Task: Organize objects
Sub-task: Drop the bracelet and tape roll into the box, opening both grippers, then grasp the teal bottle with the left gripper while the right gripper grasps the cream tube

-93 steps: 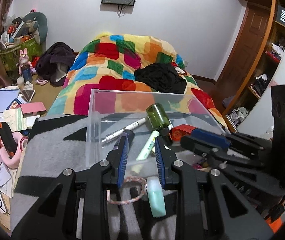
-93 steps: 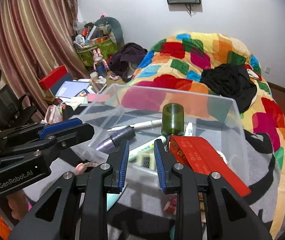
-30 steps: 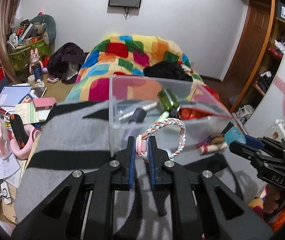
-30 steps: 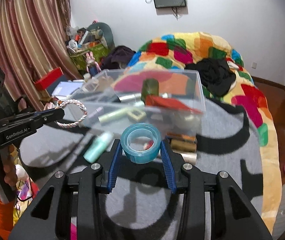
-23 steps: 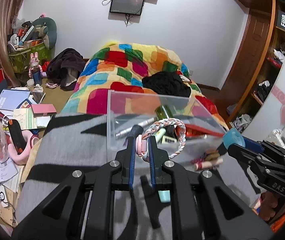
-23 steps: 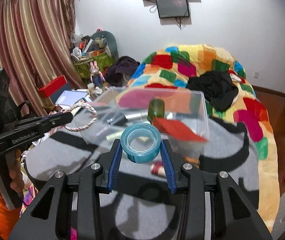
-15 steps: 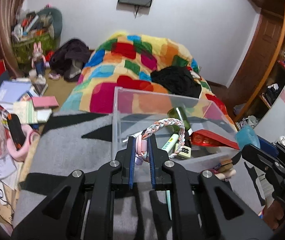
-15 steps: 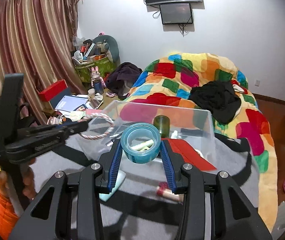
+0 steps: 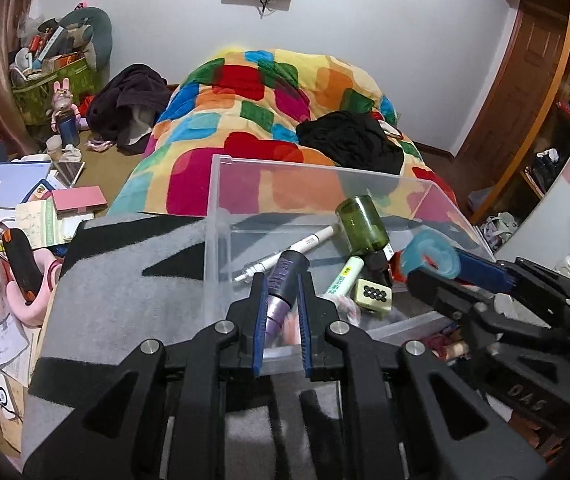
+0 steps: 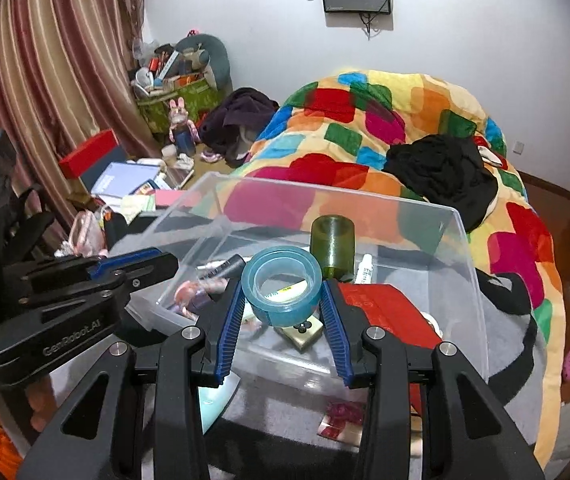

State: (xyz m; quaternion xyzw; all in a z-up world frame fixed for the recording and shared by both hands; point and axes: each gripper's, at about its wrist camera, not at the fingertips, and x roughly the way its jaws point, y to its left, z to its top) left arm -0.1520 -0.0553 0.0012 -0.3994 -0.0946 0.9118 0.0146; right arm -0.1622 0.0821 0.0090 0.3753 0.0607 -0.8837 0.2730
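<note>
The right gripper (image 10: 281, 300) has its jaws clamped on a blue tape roll (image 10: 281, 285), held above the near edge of the clear plastic box (image 10: 461, 280). The left gripper (image 9: 281, 308) hangs over the box's near left corner, jaws slightly apart with nothing gripped. Below it inside lie a purple tube (image 9: 283, 280), a blurred pink bracelet (image 9: 341, 306), a white pen (image 9: 293, 250), a green bottle (image 9: 361, 224) and a tile (image 9: 373, 294). The box sits on a grey-and-black blanket (image 9: 125, 280).

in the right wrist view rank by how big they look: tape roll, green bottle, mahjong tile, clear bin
1. clear bin
2. tape roll, though it is nearest the camera
3. green bottle
4. mahjong tile, partly hidden behind the tape
</note>
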